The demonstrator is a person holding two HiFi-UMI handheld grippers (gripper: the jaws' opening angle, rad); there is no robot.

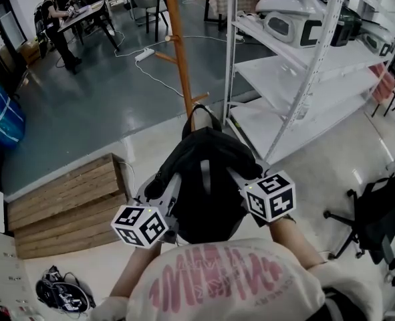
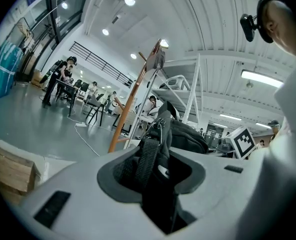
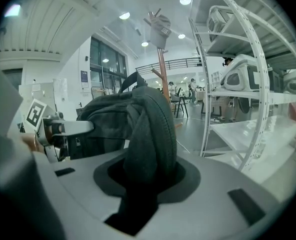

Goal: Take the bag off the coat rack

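- Jaws, head view: left gripper [image 1: 172, 191] and right gripper [image 1: 239, 177] are clamped on the bag [image 1: 204, 172] between them, short of the rack [image 1: 178, 52].
- Left gripper view: a strap [image 2: 148, 156] is pinched.
- Right gripper view: the bag's padding is pinched. It is judged unhooked, and is next to be drawn clear.

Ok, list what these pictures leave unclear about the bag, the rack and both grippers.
- Black bag: its underside is hidden by its own bulk in the head view.
- Coat rack: the top is cut off by the head view's upper edge, and the foot is hidden behind the bag.
- Grey item atop the rack: too small to identify in the right gripper view.
- Left gripper and right gripper: the pad faces are buried in bag fabric in their own views.
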